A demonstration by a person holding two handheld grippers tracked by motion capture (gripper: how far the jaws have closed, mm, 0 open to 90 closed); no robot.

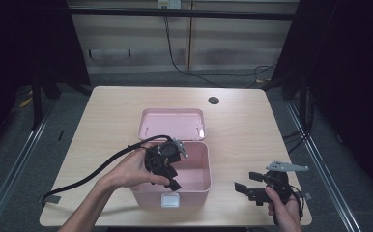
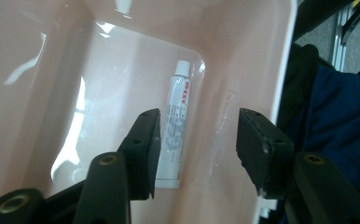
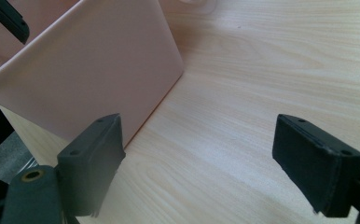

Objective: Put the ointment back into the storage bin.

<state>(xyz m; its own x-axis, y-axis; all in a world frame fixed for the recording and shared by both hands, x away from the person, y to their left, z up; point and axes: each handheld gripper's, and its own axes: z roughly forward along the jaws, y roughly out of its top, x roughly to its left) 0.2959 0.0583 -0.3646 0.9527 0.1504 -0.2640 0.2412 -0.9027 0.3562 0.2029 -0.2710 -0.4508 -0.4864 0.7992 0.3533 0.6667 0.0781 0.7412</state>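
At the table's near edge, the right gripper rests low on the pale wooden table, held in the person's right hand, its jaws spread wide with only bare wood grain between them in the right gripper view. Beside it to the left, the left gripper hangs over the open pink box, tilted down into it, the person's left hand wrapped round its body and a black cable trailing off to the table's left side. Its jaws stand part-open and pinch nothing. Below them, in the left gripper view, a small white tube lies flat on the box floor, close along one wall, its white cap pointing towards a corner. Red and dark print runs down its length; the flat crimped end lies nearest the jaws. Farther back, the box's hinged lid lies open.
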